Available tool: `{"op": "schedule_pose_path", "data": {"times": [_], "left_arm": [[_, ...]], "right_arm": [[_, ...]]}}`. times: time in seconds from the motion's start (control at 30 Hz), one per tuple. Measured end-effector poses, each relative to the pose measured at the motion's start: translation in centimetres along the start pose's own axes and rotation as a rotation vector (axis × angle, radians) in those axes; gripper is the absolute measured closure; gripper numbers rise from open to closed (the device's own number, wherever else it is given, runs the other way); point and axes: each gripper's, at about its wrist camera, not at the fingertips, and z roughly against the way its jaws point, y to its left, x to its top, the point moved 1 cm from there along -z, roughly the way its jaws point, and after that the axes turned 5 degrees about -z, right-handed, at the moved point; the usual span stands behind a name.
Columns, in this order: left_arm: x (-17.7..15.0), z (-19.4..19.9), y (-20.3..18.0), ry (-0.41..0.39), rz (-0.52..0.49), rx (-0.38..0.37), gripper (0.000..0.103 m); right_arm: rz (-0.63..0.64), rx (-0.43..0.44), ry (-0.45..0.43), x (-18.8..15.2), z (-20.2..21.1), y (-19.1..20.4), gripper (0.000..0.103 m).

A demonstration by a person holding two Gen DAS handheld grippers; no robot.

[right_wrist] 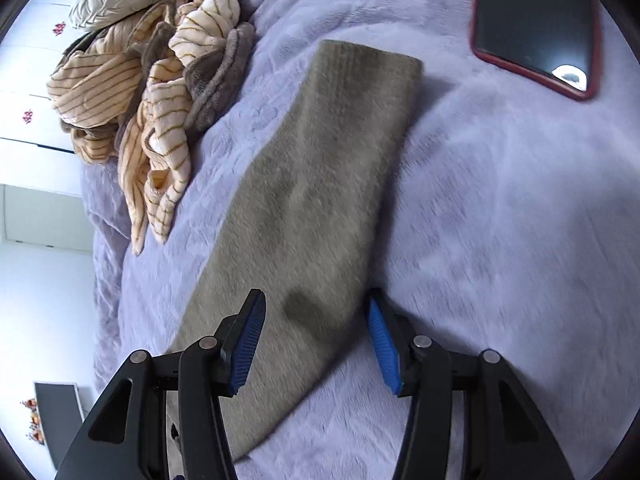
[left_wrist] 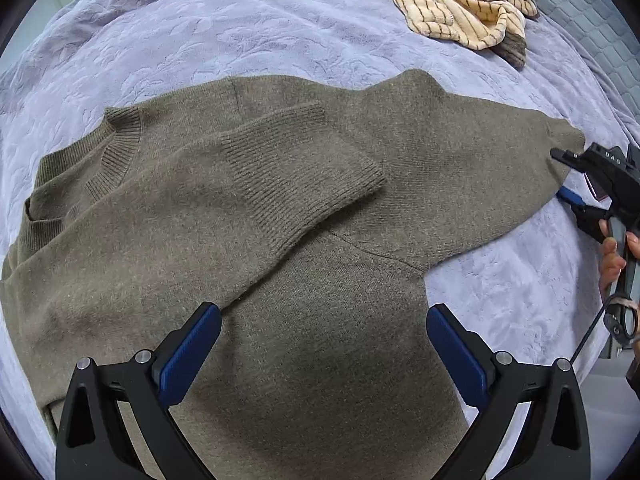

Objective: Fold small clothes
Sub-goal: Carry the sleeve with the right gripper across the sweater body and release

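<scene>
One sleeve is already laid across the chest of the sweater [left_wrist: 320,220], so I'm on the second sleeve [right_wrist: 320,184] now, the one stretched out flat on the blanket [right_wrist: 500,220] to my right. My right gripper [right_wrist: 316,344] hangs over that sleeve partway along it, jaws about half open with nothing between the pads and the knit lying loose beneath. My left gripper [left_wrist: 322,352] sits wide open over the sweater's body, holding nothing. Next, I reckon, I need to drop the right jaws onto the sleeve, pinch it, and swing it over the chest to meet the first one, with the left ready to pin the body so it doesn't drag. Watch out: a phone [right_wrist: 536,24] in a red case lies just past the cuff, and a heap of striped clothes [right_wrist: 152,92] sits near the sleeve's other side. Neither touches it, but a sloppy lift could snag the heap.
</scene>
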Motion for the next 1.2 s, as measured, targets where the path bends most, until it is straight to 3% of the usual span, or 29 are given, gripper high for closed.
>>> {"op": "schedule_pose_path", "data": {"times": [0.13, 0.17, 0.2, 0.23, 0.27, 0.5, 0.67, 0.77, 1.03, 1.2], "left_arm": [[0.3, 0.7, -0.5, -0.024, 0.005, 0.01, 0.0], [0.7, 0.9, -0.8, -0.042, 0.006, 0.02, 0.0], [1.2, 1.2, -0.9, -0.063, 0.009, 0.03, 0.0], [1.6, 1.5, -1.0, -0.081, 0.014, 0.038, 0.0], [2.3, 1.5, -1.1, -0.098, 0.023, 0.043, 0.0], [6.5, -0.9, -3.2, -0.161, 0.058, 0.065, 0.0], [6.7, -5.1, -5.5, -0.094, -0.052, 0.149, 0.0], [6.1, -5.1, -5.6, -0.106, -0.097, 0.155, 0.0], [3.3, 0.0, 1.5, -0.114, 0.074, 0.032, 0.0], [0.1, 4.5, 8.0, -0.172, 0.138, 0.058, 0.0]], "right_arm": [[-0.024, 0.062, -0.004, 1.1, -0.3, 0.1, 0.046], [-0.046, 0.091, 0.001, 1.1, -0.3, 0.1, 0.051], [-0.057, 0.112, 0.008, 1.1, -0.3, 0.1, 0.077], [-0.062, 0.132, 0.024, 1.0, -0.3, 0.4, 0.094], [-0.052, 0.137, 0.032, 1.0, -0.3, 0.8, 0.097], [0.064, 0.241, 0.049, -0.5, 1.9, 5.2, 0.097], [0.116, 0.3, 0.049, -1.7, 3.5, 8.0, 0.097], [0.144, 0.341, 0.052, -2.6, 4.3, 10.0, 0.097], [0.305, 0.412, 0.103, -7.7, 5.6, 17.7, 0.097], [0.458, 0.405, 0.151, -12.9, 5.2, 23.1, 0.097]]}}
